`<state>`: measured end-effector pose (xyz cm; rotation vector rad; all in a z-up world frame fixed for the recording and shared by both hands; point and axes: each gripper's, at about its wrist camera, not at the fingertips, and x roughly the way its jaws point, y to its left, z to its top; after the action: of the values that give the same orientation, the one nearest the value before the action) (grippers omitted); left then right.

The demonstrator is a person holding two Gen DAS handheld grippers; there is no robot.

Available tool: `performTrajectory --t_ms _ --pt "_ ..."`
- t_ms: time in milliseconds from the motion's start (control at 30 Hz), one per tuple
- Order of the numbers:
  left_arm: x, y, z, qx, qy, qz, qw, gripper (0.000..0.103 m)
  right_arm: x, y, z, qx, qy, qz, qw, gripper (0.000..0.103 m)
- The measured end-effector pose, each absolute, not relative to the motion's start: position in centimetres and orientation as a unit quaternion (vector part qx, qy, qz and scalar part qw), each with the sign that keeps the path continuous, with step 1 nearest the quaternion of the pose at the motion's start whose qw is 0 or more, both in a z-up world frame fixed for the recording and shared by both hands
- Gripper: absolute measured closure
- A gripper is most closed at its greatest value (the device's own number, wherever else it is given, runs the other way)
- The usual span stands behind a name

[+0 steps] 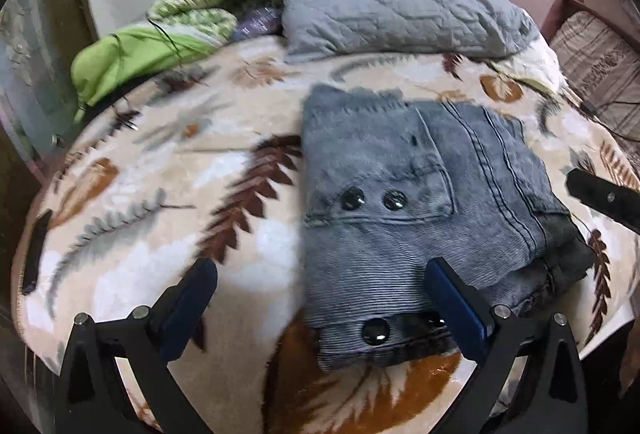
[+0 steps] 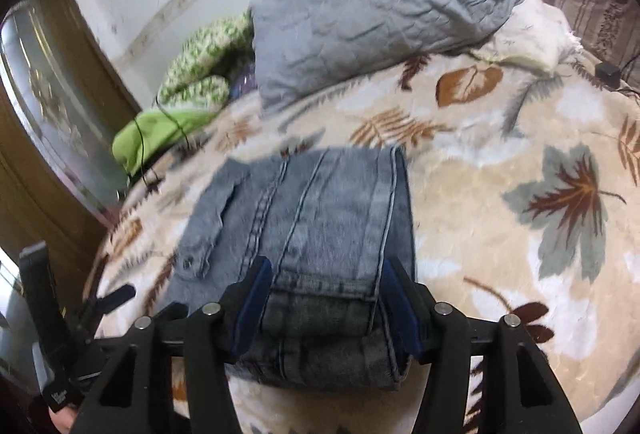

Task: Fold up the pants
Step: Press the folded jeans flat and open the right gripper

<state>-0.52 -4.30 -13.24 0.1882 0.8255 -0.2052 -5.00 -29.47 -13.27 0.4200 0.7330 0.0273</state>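
Observation:
Grey-blue denim pants (image 1: 400, 194) lie folded into a thick rectangle on a leaf-patterned blanket (image 1: 160, 194), with dark buttons showing along the waistband. My left gripper (image 1: 320, 266) is open wide just above the near left corner of the pants; its right finger (image 1: 452, 298) hovers over the cloth and its left one over bare blanket. In the right wrist view the pants (image 2: 320, 214) lie flat, and my right gripper (image 2: 328, 270) straddles their near folded end, with the jaws apart and the cloth resting between the blue pads. A black finger of the right gripper (image 1: 600, 198) shows at the right edge.
A grey quilted pillow (image 1: 392, 2) lies at the head of the bed, with green bedding (image 1: 132, 62) and a thin black cable to its left. A brown sofa (image 1: 592, 46) stands on the right. A wooden wardrobe with a mirror (image 2: 48, 114) is on the left.

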Motion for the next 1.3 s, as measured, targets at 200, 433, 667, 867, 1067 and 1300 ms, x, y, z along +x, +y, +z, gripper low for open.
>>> performTrajectory --t_ms 200,433,667,867,1067,1300 --pt "-0.9 -3.6 -11.3 0.119 0.346 -0.051 0.929 0.0 -4.9 -29.5 -12.7 0.204 0.34 0.002 0.918 0.038" --pt "-0.1 -2.0 -10.6 0.095 0.34 -0.032 0.935 0.0 -4.9 -29.2 -12.7 0.197 0.336 -0.01 0.921 0.037" --pt "1.2 -0.2 -11.1 0.063 0.368 -0.012 0.928 0.0 -4.9 -30.8 -13.2 0.229 0.336 -0.026 0.913 0.033" --pt "1.7 1.0 -11.6 0.052 0.384 -0.005 0.922 0.0 -4.5 -31.2 -13.7 0.254 0.343 -0.034 0.904 0.033" --pt "1.9 1.5 -12.2 0.051 0.399 -0.002 0.915 0.0 -4.2 -30.7 -13.9 0.245 0.348 -0.032 0.904 0.032" --pt "1.9 1.6 -12.2 0.057 0.393 0.015 0.918 0.0 -4.6 -31.1 -13.9 0.247 0.343 -0.038 0.905 0.032"
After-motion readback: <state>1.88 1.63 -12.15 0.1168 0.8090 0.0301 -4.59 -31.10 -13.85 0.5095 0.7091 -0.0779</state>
